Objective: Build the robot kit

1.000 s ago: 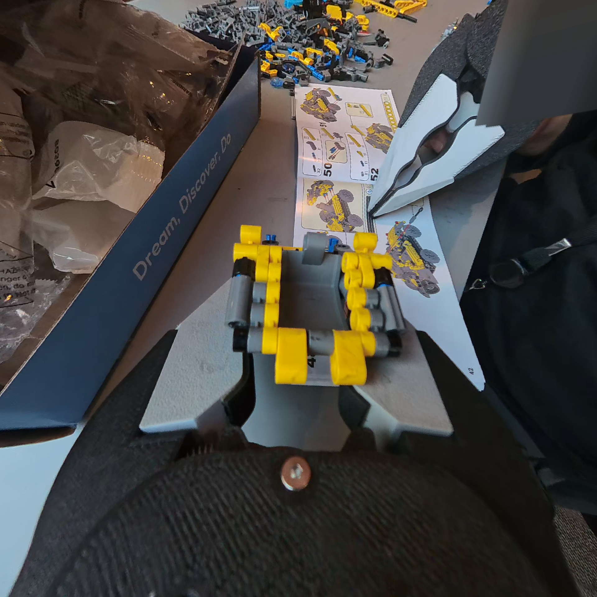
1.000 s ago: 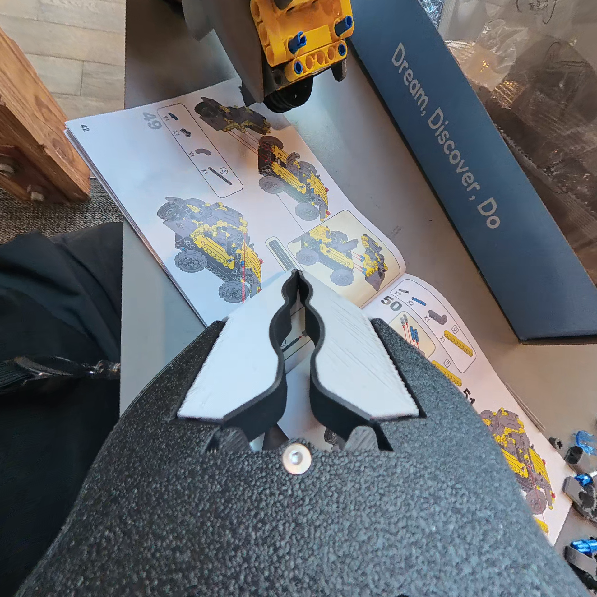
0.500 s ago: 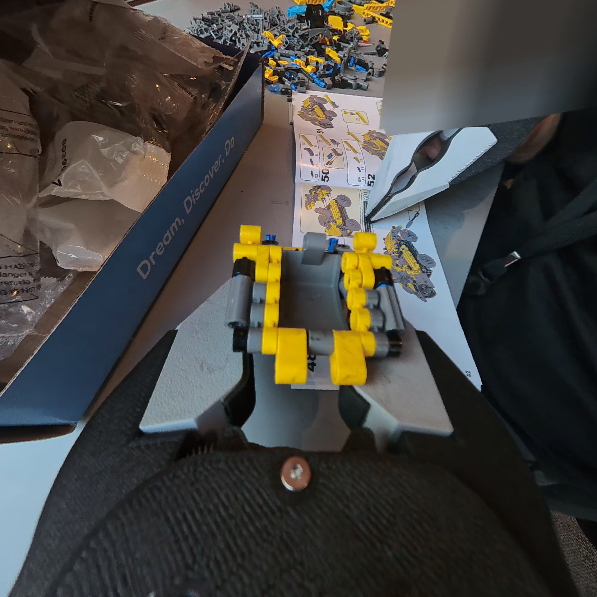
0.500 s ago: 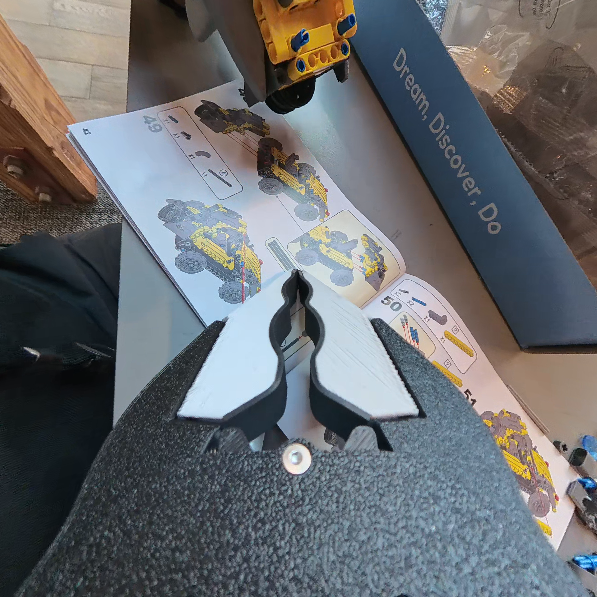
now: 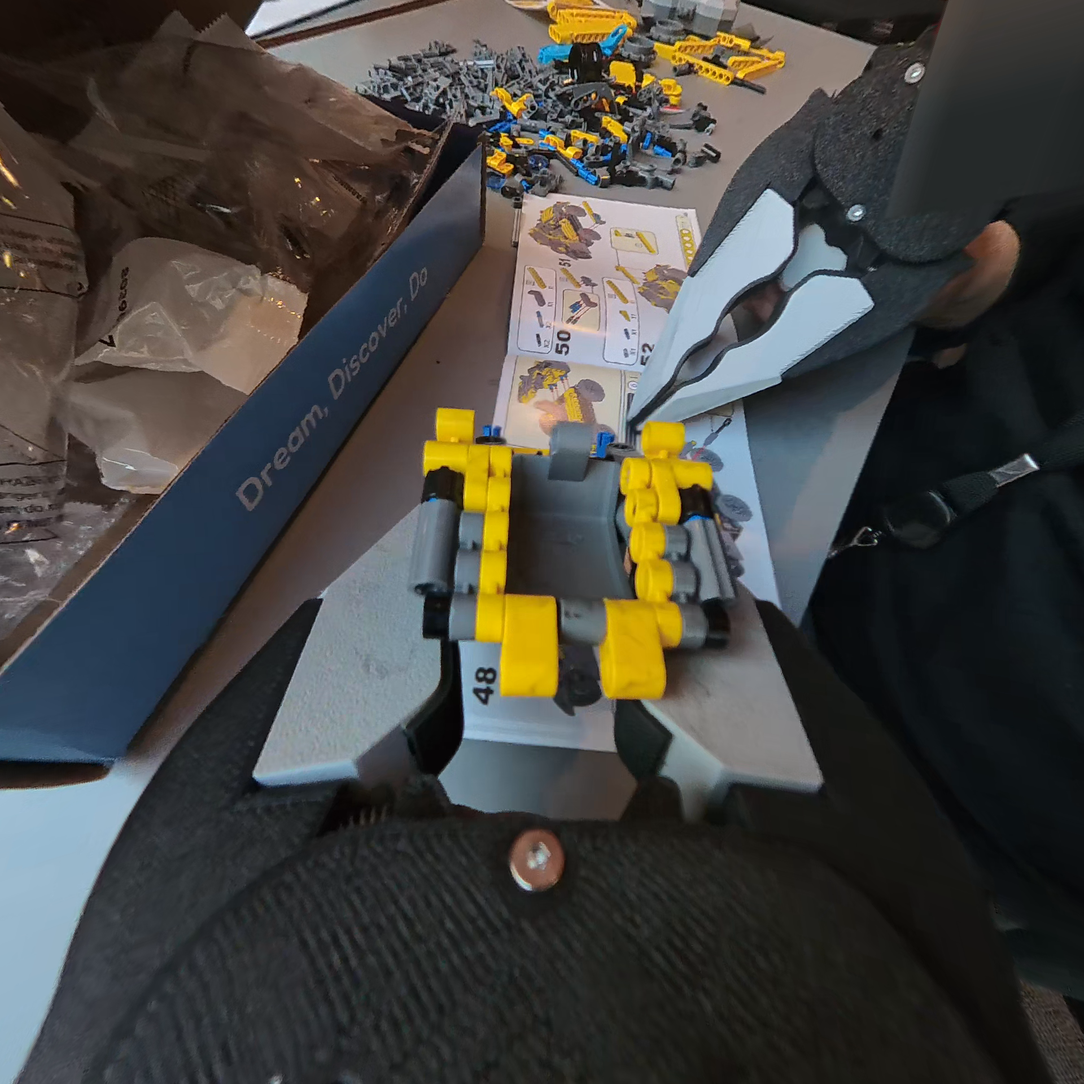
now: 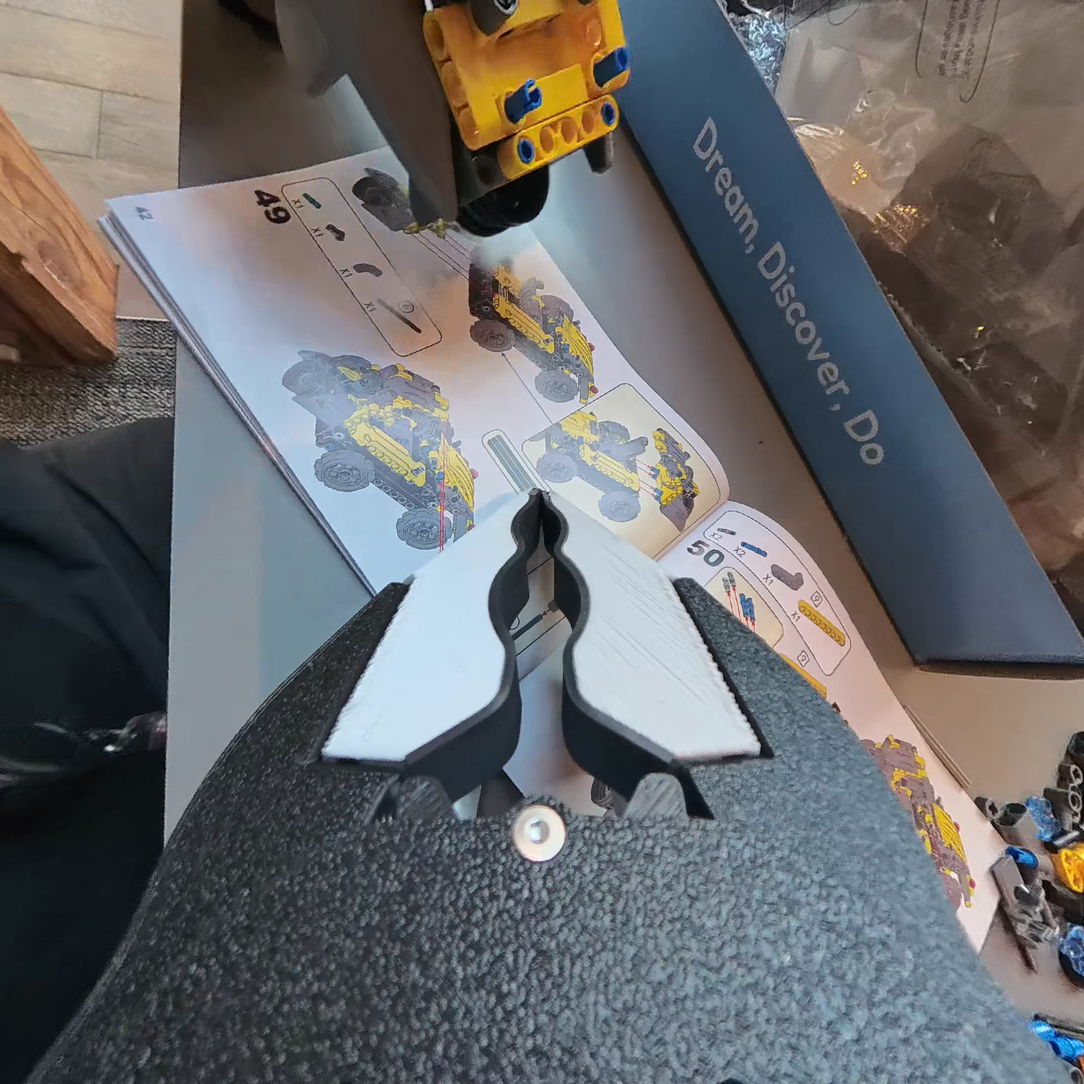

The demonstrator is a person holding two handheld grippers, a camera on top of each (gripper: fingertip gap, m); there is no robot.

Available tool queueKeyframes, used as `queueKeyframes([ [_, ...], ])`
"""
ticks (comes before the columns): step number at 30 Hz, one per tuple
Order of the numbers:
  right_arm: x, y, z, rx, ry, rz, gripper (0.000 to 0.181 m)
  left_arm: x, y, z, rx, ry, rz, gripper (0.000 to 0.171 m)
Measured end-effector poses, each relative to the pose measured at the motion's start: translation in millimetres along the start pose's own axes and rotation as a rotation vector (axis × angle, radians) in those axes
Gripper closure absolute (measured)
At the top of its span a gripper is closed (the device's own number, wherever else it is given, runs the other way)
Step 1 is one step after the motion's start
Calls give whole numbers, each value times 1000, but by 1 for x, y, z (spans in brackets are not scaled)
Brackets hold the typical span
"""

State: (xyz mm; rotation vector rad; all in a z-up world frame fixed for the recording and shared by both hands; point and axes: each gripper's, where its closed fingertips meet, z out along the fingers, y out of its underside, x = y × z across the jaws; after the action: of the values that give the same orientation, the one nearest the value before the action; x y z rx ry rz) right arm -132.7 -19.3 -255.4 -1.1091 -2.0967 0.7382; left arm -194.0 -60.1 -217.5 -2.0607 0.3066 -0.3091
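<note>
**A:** What does each gripper have?

**B:** The left gripper [image 5: 572, 592] has its fingers [image 5: 358, 686] spread about the width of a yellow and grey brick model [image 5: 572, 545] and closed against its sides. The model is lifted above the counter [image 5: 363, 516], over the near end of an open instruction booklet [image 6: 375, 328]. The right gripper [image 6: 539, 498] holds nothing. Its fingertips meet at the front, with a wavy gap behind them, and it hovers over the middle of the booklet, near the counter's edge beside the person's dark clothing.

**A:** How would you judge the hold on the model?

**B:** It looks steady. I would keep the squeeze even and the model level, since pressed-together bricks may come apart if they are twisted.

**A:** Any containers?

**B:** One: a dark blue cardboard box [image 5: 305, 410] along the booklet's far side, with pale lettering on its wall. It is open and stuffed with crumpled clear and white plastic bags [image 5: 176, 305]. I cannot tell what the bags hold.

**A:** Anything else?

**B:** Loose grey, yellow, blue and black bricks [image 5: 575, 129] lie in a heap toward the counter's far edge, beyond the booklet.
</note>
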Motion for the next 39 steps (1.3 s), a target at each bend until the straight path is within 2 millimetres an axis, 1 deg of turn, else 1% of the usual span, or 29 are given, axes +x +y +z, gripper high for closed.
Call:
queueKeyframes([
  [2, 2, -2, -2, 20, 18, 1, 181, 7, -2, -1, 21, -2, 2, 117],
  [4, 4, -11, -12, 99, 39, 9, 181, 18, -6, -2, 51, 7, -4, 117],
  [7, 5, -23, -37, 225, 54, 62, 181, 40, -3, 3, 26, 6, -13, 117],
  [8, 3, -22, -46, 246, 51, 83, 181, 50, -2, 7, 8, 3, -3, 117],
  [10, -2, -13, -63, 260, 60, 118, 181, 73, -2, 14, -2, 29, 4, 117],
  [11, -3, -7, -71, 254, 74, 133, 181, 83, -4, 17, 7, 52, 4, 117],
  [13, -1, 6, -90, 244, 116, 160, 181, 96, -3, 21, 22, 83, 5, 117],
  [15, 4, 22, -109, 213, 156, 180, 181, 101, -3, 24, 40, 100, 13, 117],
  [17, 10, 45, -125, 134, 186, 184, 181, 107, -8, 24, 81, 135, 5, 117],
  [20, 15, 81, -148, -37, 208, 149, 181, 111, -20, 24, 135, 158, 7, 117],
  [22, 10, 99, -162, -150, 174, 90, 181, 113, -22, 27, 141, 172, 1, 117],
  [24, 10, 124, -174, -293, 152, 33, 181, 119, -22, 31, 137, 192, 4, 117],
  [25, 7, 140, -179, -372, 122, 21, 181, 121, -21, 33, 127, 196, 8, 117],
  [26, 9, 156, -184, -443, 120, 17, 181, 123, -19, 35, 114, 194, 12, 117],
  [28, 11, 182, -192, -539, 113, 23, 171, 124, -17, 38, 88, 179, 22, 117],
  [29, 12, 180, -194, -501, 104, 52, 176, 125, -17, 38, 82, 174, 26, 117],
  [30, 16, 187, -200, -536, 117, 62, 180, 127, -17, 39, 76, 176, 26, 117],
  [31, 21, 196, -205, -579, 124, 56, 176, 129, -17, 39, 72, 175, 26, 117],
  [32, 25, 201, -209, -596, 139, 49, 181, 130, -17, 38, 69, 172, 28, 117],
  [35, 41, 217, -221, -636, 206, 39, 181, 134, -15, 37, 55, 163, 34, 117],
  [37, 48, 223, -225, -643, 242, 77, 181, 135, -14, 38, 53, 159, 27, 117],
  [39, 56, 225, -226, -643, 297, 115, 181, 135, -12, 41, 59, 157, 6, 117],
])
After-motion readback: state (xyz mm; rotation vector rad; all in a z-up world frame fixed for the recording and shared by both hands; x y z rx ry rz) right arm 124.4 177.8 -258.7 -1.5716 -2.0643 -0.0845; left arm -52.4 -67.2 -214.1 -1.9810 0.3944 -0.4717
